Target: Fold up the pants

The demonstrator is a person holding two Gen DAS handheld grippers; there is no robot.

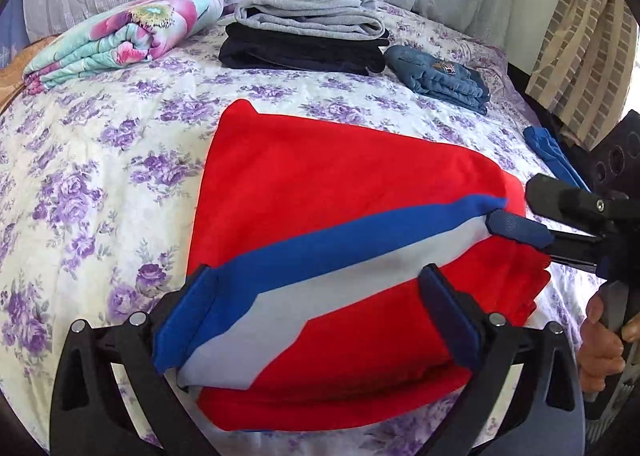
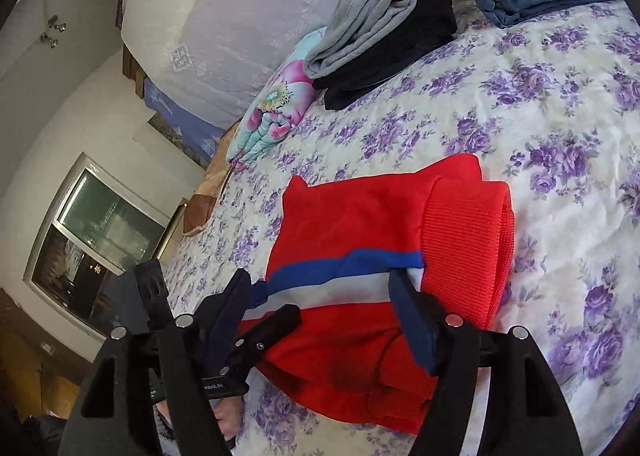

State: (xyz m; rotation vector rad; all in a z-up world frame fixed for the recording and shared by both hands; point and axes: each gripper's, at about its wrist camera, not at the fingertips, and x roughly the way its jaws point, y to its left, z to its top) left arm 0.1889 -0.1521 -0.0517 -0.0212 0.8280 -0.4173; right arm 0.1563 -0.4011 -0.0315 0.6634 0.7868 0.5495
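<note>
Left wrist view
Pants: red knit pants with a blue and grey side stripe, folded into a thick pad, lie on the bed at the middle of the frame, running down to 6 o'clock.
Left gripper: left gripper sits at 6 o'clock with its jaws spread wide, one finger on the stripe's near end, the other on the red cloth; they straddle the fold and pinch nothing.
Right gripper: right gripper comes in from 3 o'clock, its blue pad lying on the far tip of the stripe; I cannot tell from here how its jaws stand.
Hand: the person's hand holds that gripper's handle at 4 o'clock.
Bed: purple-flowered white bedspread under everything.
Other laundry: a folded grey garment on a folded black one at 12 o'clock, folded blue jeans at 1 o'clock, a rolled floral quilt at 10 o'clock.

Right wrist view
Pants: the same pants fill the centre, ribbed cuff at 3 o'clock.
Right gripper: its jaws stand wide apart over the stripe, gripping nothing.
Left gripper: it lies at 7 o'clock on the pants' edge.
Room: a window at 9 o'clock.
</note>
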